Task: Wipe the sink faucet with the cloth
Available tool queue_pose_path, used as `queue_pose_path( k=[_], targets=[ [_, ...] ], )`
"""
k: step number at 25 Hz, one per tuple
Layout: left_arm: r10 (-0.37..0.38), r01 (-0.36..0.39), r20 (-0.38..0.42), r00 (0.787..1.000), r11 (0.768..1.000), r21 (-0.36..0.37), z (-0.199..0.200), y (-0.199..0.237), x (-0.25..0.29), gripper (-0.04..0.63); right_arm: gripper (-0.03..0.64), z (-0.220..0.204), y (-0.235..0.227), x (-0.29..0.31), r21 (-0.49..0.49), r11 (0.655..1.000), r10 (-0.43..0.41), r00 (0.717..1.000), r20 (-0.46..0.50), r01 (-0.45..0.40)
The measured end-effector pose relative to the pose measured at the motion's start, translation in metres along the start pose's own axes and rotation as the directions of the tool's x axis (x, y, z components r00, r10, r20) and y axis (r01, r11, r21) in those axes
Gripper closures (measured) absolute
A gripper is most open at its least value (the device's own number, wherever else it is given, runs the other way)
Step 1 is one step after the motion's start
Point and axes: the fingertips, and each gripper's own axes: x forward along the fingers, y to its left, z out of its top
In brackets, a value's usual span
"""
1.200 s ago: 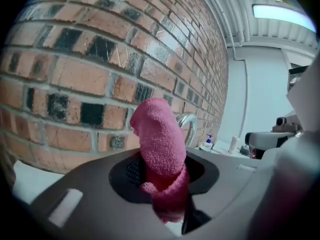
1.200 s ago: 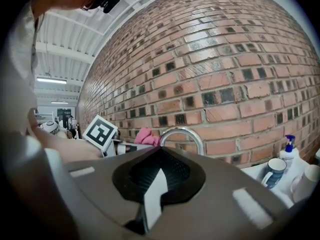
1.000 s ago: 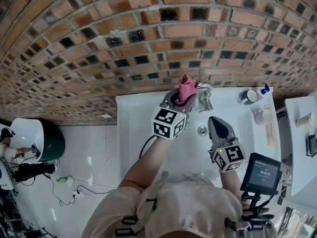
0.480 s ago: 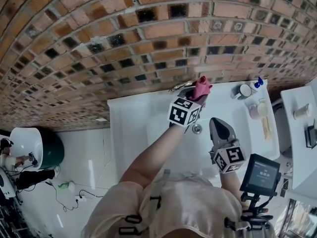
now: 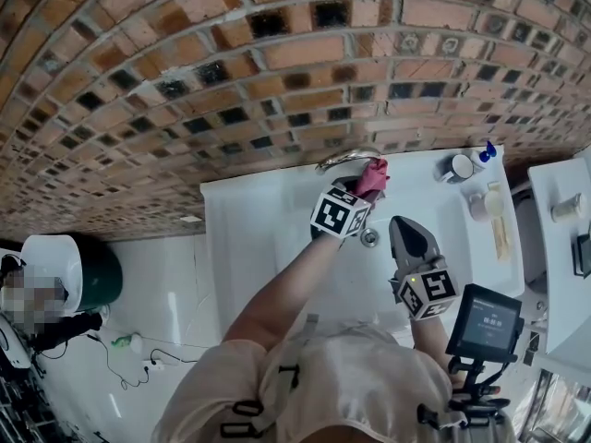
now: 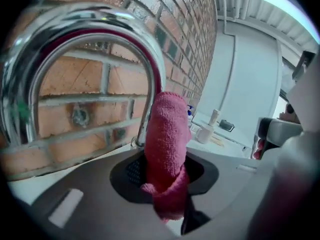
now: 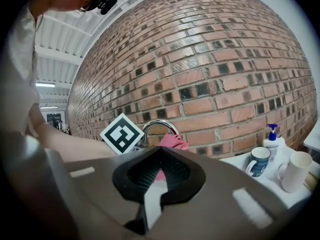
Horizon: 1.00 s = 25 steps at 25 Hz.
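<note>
Status: wipe under way, not finished. Left gripper (image 5: 360,186): jaws closing, pinching the pink terry cloth (image 6: 167,149). The bunch stands up past the tips. In the left gripper view the curved chrome faucet (image 6: 95,31) arches overhead from 9 to 1 o'clock. The cloth lies at 12 o'clock of the jaws and looks to touch the upright stem. Judgement: arch and spout end still to wipe. Right gripper (image 5: 404,224): jaws pressed together, empty, at 5 o'clock of the faucet over the white ceramic sink (image 5: 245,238)
</note>
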Motion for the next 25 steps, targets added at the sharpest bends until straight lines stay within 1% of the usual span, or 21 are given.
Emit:
queue_pose_path(
  k=[2,3,5,6,9,11,12,14,16,18,22,25],
  targets=[
    [0.008,-0.008,0.016,1.000,1.000,0.005,0.002,0.000,-0.003,0.480,0.626,-0.001,0.000,-0.001,0.000,1.000,0.000,1.000,-0.002,0.000],
    [0.011,-0.012,0.041,0.999,1.000,0.015,0.009,-0.002,-0.007,0.480,0.626,-0.002,0.000,-0.002,0.000,1.000,-0.002,1.000,-0.003,0.002],
    [0.021,-0.026,0.123,0.992,0.999,0.041,0.031,-0.010,-0.020,0.479,0.626,-0.001,-0.001,-0.004,0.001,1.000,-0.007,1.000,0.000,0.007],
    [0.025,-0.034,0.175,0.984,0.998,0.051,0.045,-0.015,-0.028,0.479,0.626,-0.001,-0.001,-0.004,0.001,1.000,-0.008,1.000,0.002,0.008],
    [0.018,-0.036,0.313,0.949,0.998,0.050,0.079,-0.032,-0.054,0.479,0.626,0.001,0.002,-0.005,-0.002,1.000,-0.004,1.000,0.006,0.004],
    [0.024,-0.037,0.354,0.935,0.999,0.030,0.089,-0.034,-0.061,0.479,0.626,-0.001,0.004,-0.005,0.002,1.000,-0.002,1.000,0.003,0.002],
    [0.034,-0.041,0.355,0.934,0.999,0.013,0.090,-0.029,-0.060,0.478,0.626,-0.003,0.005,-0.005,0.006,1.000,-0.002,1.000,0.000,0.002],
    [0.049,-0.048,0.321,0.946,0.999,-0.011,0.081,-0.017,-0.052,0.479,0.626,-0.006,0.007,-0.005,0.012,1.000,0.000,1.000,-0.006,0.000],
    [0.051,-0.059,0.253,0.966,0.998,0.023,0.066,-0.010,-0.039,0.479,0.626,-0.006,0.011,-0.005,0.014,1.000,0.006,1.000,-0.007,-0.006],
    [0.054,-0.068,0.189,0.981,0.995,0.070,0.052,-0.008,-0.027,0.479,0.626,-0.004,0.013,-0.005,0.020,1.000,0.017,1.000,-0.003,-0.017],
    [0.050,-0.058,0.081,0.995,0.994,0.097,0.027,-0.002,-0.007,0.477,0.626,-0.007,0.010,-0.002,0.038,0.999,0.020,1.000,-0.008,-0.020],
    [0.041,-0.043,0.019,0.999,0.995,0.094,0.009,0.004,0.003,0.477,0.626,-0.007,0.009,-0.002,0.022,1.000,0.016,1.000,-0.012,-0.016]
  ],
)
